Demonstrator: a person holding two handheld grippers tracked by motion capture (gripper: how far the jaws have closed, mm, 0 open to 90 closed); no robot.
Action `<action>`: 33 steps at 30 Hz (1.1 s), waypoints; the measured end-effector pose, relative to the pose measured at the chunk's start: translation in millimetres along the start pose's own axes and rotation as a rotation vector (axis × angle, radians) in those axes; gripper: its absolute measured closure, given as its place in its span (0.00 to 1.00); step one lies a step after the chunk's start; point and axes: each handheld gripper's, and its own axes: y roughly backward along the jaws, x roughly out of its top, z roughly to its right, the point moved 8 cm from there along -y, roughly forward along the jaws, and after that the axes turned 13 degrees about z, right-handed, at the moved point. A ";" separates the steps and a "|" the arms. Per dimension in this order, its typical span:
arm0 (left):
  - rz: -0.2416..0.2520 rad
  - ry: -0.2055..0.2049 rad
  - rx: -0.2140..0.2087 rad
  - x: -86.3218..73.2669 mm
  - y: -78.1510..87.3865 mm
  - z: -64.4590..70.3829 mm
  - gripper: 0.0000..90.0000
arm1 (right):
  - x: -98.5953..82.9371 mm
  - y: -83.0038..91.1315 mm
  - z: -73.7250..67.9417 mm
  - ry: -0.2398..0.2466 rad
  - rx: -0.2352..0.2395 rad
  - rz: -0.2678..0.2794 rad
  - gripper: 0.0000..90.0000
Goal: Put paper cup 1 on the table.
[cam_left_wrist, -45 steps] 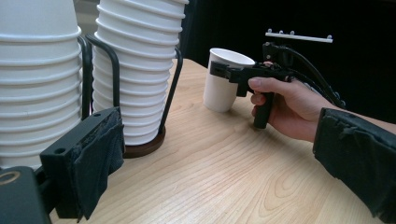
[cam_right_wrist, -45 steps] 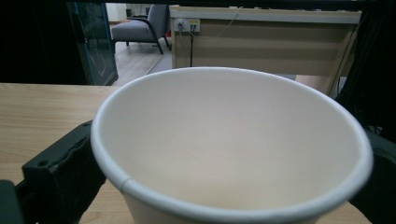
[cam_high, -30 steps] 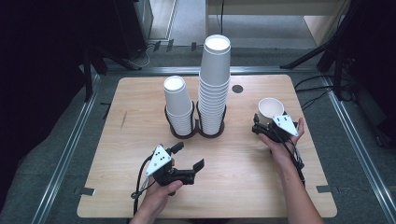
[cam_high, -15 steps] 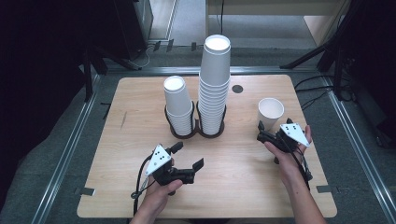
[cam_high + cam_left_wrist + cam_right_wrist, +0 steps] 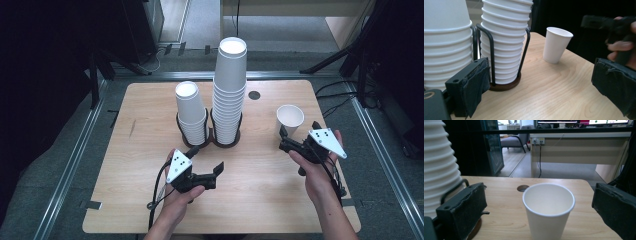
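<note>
While the single white paper cup [image 5: 289,118] stood upright on the wooden desk [image 5: 260,195] just beyond the empty, spread-jawed right tool [image 5: 291,141], backing straight off seemed wisest, lest a jaw tip it

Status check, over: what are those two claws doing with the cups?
Both grippers open: left, right. Single cup upright, free. Nothing blocking.

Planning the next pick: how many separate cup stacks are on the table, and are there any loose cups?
2 stacks: the short stack and the tall stack, side by side in black wire holders. 1 loose cup stands upright before the right gripper.
</note>
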 end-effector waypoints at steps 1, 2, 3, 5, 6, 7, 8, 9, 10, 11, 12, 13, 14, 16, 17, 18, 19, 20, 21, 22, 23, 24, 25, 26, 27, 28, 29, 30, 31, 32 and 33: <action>-0.001 -0.008 0.008 0.5 -3.2 -0.6 0.01 | 6.6 0.7 -3.7 -0.003 0.008 0.004 0.00; -0.005 -0.014 0.014 0.9 -7.3 -0.9 0.01 | 14.0 1.2 -7.7 -0.012 0.020 0.013 0.00; -0.004 -0.020 0.021 1.4 -10.0 -1.4 0.01 | 23.0 1.9 -13.2 -0.022 0.035 0.020 0.00; 0.003 -0.020 0.043 4.6 -20.5 -3.0 0.00 | 43.7 2.4 -25.2 -0.023 0.060 0.051 0.00; 0.005 -0.019 0.052 5.7 -23.9 -3.8 0.00 | 50.9 2.3 -29.9 -0.027 0.069 0.061 0.00; 0.007 -0.023 0.061 6.9 -27.3 -4.8 0.00 | 57.6 2.0 -34.0 -0.026 0.077 0.070 0.00; 0.008 -0.023 0.066 8.1 -30.7 -5.6 0.00 | 63.9 1.6 -38.6 -0.030 0.086 0.077 0.00; 0.009 -0.024 0.071 9.2 -34.0 -6.5 0.00 | 69.7 1.1 -43.2 -0.032 0.096 0.082 0.00; 0.009 -0.024 0.071 9.2 -34.0 -6.5 0.00 | 69.7 1.1 -43.2 -0.032 0.096 0.082 0.00; 0.011 -0.037 0.088 11.2 -40.0 -8.6 0.00 | 79.8 -0.4 -52.3 -0.039 0.115 0.096 0.00; 0.014 -0.039 0.092 12.3 -43.1 -9.4 0.00 | 83.9 -1.7 -56.6 -0.034 0.125 0.101 0.00; 0.016 -0.039 0.100 13.1 -46.1 -10.4 0.00 | 87.6 -3.2 -60.9 -0.035 0.131 0.105 0.00; 0.017 -0.040 0.104 13.7 -48.8 -11.4 0.00 | 91.1 -4.4 -65.2 -0.040 0.139 0.107 0.00; 0.021 -0.043 0.121 14.6 -53.6 -13.5 0.00 | 98.6 -7.3 -74.2 -0.041 0.155 0.116 0.00; 0.021 -0.043 0.121 14.6 -53.6 -13.5 0.00 | 100.8 -8.4 -77.0 -0.043 0.160 0.119 0.00; 0.029 -0.046 0.134 15.5 -57.9 -15.1 0.00 | 103.7 -9.7 -80.6 -0.044 0.169 0.122 0.00; 0.029 -0.046 0.134 15.5 -57.9 -15.1 0.00 | 103.7 -9.7 -80.6 -0.044 0.169 0.122 0.00; 0.037 -0.048 0.148 16.5 -62.2 -16.6 0.00 | 108.8 -12.3 -86.9 -0.053 0.179 0.125 0.00; 0.037 -0.048 0.148 16.5 -62.2 -16.6 0.00 | 108.8 -12.3 -86.9 -0.053 0.179 0.125 0.00; 0.042 -0.042 0.148 17.0 -64.9 -16.7 0.00 | 111.0 -13.7 -89.9 -0.051 0.183 0.127 0.00; 0.040 -0.041 0.153 17.4 -67.6 -17.4 0.00 | 113.2 -14.9 -92.6 -0.053 0.190 0.128 0.00; 0.046 -0.040 0.157 18.0 -69.6 -17.6 0.00 | 115.7 -16.4 -96.1 -0.058 0.197 0.127 0.00; 0.051 -0.048 0.170 19.4 -74.9 -18.4 0.00 | 118.9 -18.9 -100.9 -0.056 0.208 0.128 0.00; 0.055 -0.045 0.177 20.4 -77.5 -18.9 0.00 | 120.6 -20.5 -103.5 -0.059 0.216 0.127 0.00; 0.055 -0.046 0.180 21.1 -80.5 -19.3 0.00 | 122.3 -22.2 -105.9 -0.063 0.224 0.128 0.00; 0.055 -0.046 0.180 21.1 -80.5 -19.3 0.00 | 123.6 -24.1 -107.8 -0.063 0.227 0.127 0.00; 0.055 -0.051 0.186 21.8 -83.5 -19.5 0.00 | 123.6 -24.1 -107.8 -0.063 0.227 0.127 0.00; 0.057 -0.063 0.188 23.6 -89.0 -18.0 0.00 | 125.2 -28.0 -111.8 -0.062 0.234 0.124 0.00; 0.058 -0.076 0.199 24.4 -91.8 -17.9 0.00 | 125.8 -29.8 -114.3 -0.065 0.239 0.121 0.00; 0.058 -0.076 0.199 24.4 -91.8 -17.9 0.00 | 125.8 -29.8 -114.3 -0.065 0.239 0.121 0.00; 0.063 -0.085 0.205 25.6 -95.1 -17.3 0.00 | 126.3 -31.4 -116.9 -0.065 0.246 0.119 0.00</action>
